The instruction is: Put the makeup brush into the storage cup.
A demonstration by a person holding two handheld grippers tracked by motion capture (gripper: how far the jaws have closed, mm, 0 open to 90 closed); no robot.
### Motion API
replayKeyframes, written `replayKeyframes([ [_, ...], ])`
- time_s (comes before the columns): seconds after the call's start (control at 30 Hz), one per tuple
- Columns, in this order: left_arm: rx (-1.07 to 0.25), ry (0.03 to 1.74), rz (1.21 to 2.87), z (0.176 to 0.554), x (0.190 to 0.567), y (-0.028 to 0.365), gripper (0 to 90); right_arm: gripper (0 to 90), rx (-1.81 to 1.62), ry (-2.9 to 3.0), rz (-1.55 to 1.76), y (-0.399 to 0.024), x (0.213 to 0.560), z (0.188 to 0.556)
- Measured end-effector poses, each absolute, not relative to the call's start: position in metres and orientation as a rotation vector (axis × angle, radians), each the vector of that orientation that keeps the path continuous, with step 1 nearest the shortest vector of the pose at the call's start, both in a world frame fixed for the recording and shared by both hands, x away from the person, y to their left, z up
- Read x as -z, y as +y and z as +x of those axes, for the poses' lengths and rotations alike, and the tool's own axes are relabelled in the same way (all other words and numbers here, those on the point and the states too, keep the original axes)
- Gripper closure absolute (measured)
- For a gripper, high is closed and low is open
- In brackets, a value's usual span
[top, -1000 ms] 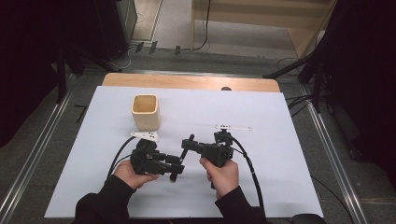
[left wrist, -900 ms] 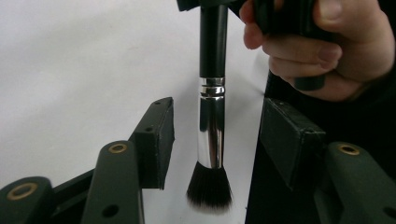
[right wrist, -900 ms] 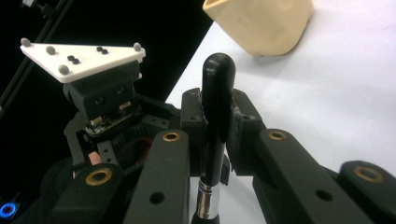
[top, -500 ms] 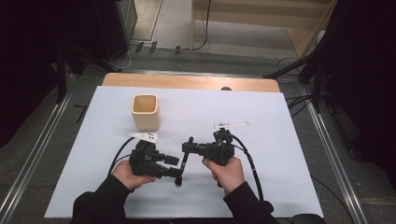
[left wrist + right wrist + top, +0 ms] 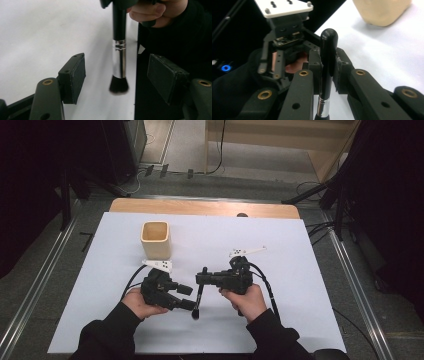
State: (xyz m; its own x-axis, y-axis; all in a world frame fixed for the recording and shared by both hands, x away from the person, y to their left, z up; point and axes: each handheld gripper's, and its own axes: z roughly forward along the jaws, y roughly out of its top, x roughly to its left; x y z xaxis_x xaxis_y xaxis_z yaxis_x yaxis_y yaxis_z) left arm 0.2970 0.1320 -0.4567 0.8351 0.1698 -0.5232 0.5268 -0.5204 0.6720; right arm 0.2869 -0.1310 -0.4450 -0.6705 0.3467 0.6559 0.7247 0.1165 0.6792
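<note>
A black makeup brush (image 5: 199, 296) with a silver ferrule hangs bristles-down over the white table cover. My right gripper (image 5: 202, 279) is shut on its black handle (image 5: 327, 62), near the rounded top end. My left gripper (image 5: 186, 298) has just been opening its jaws and now stands open. The brush (image 5: 119, 57) sits in the gap between its pads (image 5: 76, 72), touching neither. The two grippers face each other near the table's front edge.
A pale wooden square cup (image 5: 156, 239) stands upright behind the left gripper and is also in the right gripper view as the cup (image 5: 382, 11). White paper (image 5: 300, 270) covers the table. Cables trail from both grippers toward the person.
The left gripper's jaws have spread apart and let go of the brush. The right hand has shifted slightly, still gripping the brush.
</note>
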Motion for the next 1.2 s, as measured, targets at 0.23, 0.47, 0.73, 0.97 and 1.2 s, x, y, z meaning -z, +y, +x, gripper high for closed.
replayKeyframes([
  [0.23, 0.526, 0.507, 2.085, 0.297, 0.458, 0.129, 41.1, 79.6, 1.585, -2.039, -0.961, -0.135, 0.447, 0.291],
  [0.47, 0.552, 0.483, 2.085, 0.295, 0.459, 0.125, 49.4, 79.6, 1.590, -2.045, -0.916, -0.131, 0.448, 0.288],
  [0.73, 0.602, 0.476, 2.081, 0.294, 0.461, 0.122, 64.8, 79.6, 1.603, -2.032, -0.891, -0.128, 0.450, 0.288],
  [0.97, 0.617, 0.468, 2.082, 0.293, 0.463, 0.120, 71.5, 79.6, 1.624, -2.025, -0.887, -0.129, 0.449, 0.287],
  [1.2, 0.639, 0.467, 2.073, 0.294, 0.462, 0.120, 76.4, 79.5, 1.631, -2.022, -0.891, -0.129, 0.448, 0.287],
])
